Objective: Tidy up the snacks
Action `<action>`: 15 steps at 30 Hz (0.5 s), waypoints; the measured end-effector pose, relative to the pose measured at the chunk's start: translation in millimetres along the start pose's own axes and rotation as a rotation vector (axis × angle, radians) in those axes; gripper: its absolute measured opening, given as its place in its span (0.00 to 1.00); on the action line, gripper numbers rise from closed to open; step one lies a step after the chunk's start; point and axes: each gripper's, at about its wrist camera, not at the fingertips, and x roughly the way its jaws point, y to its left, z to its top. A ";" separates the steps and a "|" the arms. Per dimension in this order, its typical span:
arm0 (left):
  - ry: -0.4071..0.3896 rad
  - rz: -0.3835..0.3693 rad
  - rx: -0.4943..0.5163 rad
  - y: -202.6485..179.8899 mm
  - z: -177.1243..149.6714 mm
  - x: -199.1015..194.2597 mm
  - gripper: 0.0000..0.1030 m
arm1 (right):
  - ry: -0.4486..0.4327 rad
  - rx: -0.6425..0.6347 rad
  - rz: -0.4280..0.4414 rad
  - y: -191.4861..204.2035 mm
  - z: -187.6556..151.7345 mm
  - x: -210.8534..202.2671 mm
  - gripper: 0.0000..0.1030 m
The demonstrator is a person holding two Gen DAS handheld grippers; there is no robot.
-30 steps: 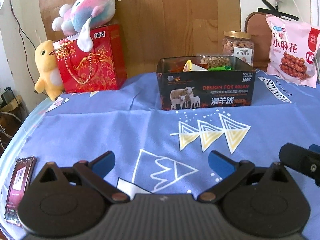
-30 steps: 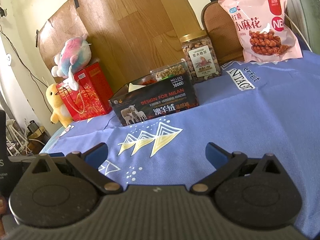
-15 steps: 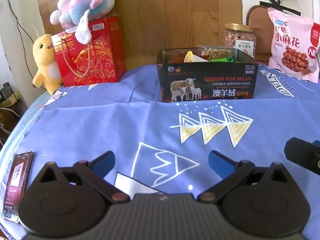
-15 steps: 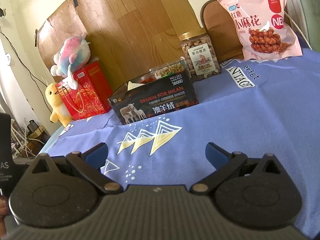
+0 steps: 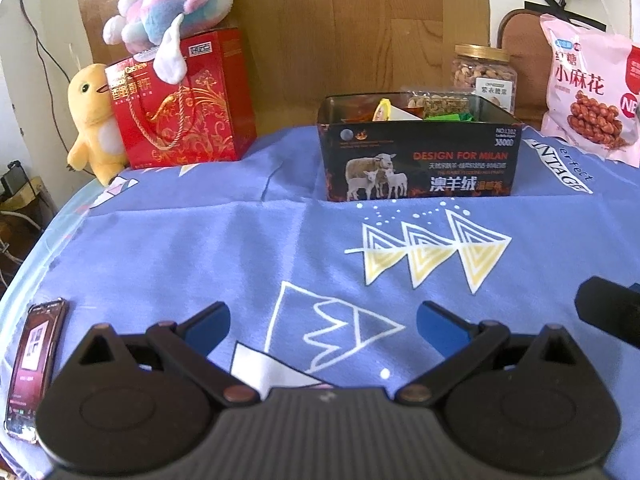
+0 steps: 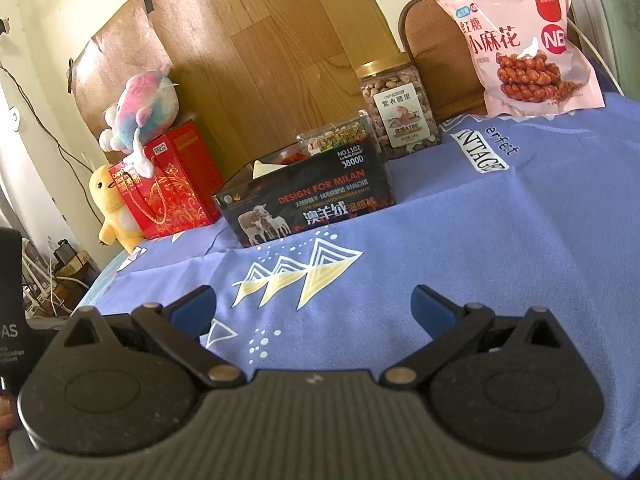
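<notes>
A black box point(image 5: 420, 156) printed with sheep stands at the back middle of the blue tablecloth and holds several snack packs. It also shows in the right wrist view point(image 6: 308, 204). A jar of nuts point(image 5: 484, 72) point(image 6: 396, 108) stands behind it. A pink snack bag point(image 5: 592, 92) point(image 6: 524, 40) leans at the back right. My left gripper point(image 5: 322, 326) is open and empty, low over the cloth near the front. My right gripper point(image 6: 314, 306) is open and empty, low over the cloth to the right of the left one.
A red gift bag point(image 5: 180, 100) with a pink plush point(image 5: 172, 8) on top and a yellow plush duck point(image 5: 90, 120) stand at the back left. A phone point(image 5: 34, 364) lies at the table's front left edge. A wooden board leans behind.
Both grippers have drifted slightly, so the box and bags sit a little differently in view. Both stay open and empty.
</notes>
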 end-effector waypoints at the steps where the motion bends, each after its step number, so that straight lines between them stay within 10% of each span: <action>1: 0.000 0.005 -0.003 0.8 0.1 0.5 1.00 | 0.000 -0.001 0.000 0.2 0.0 0.0 1.00; 15: 0.002 0.045 -0.007 4.0 0.4 3.2 1.00 | 0.001 -0.001 -0.002 1.5 -0.4 0.2 1.00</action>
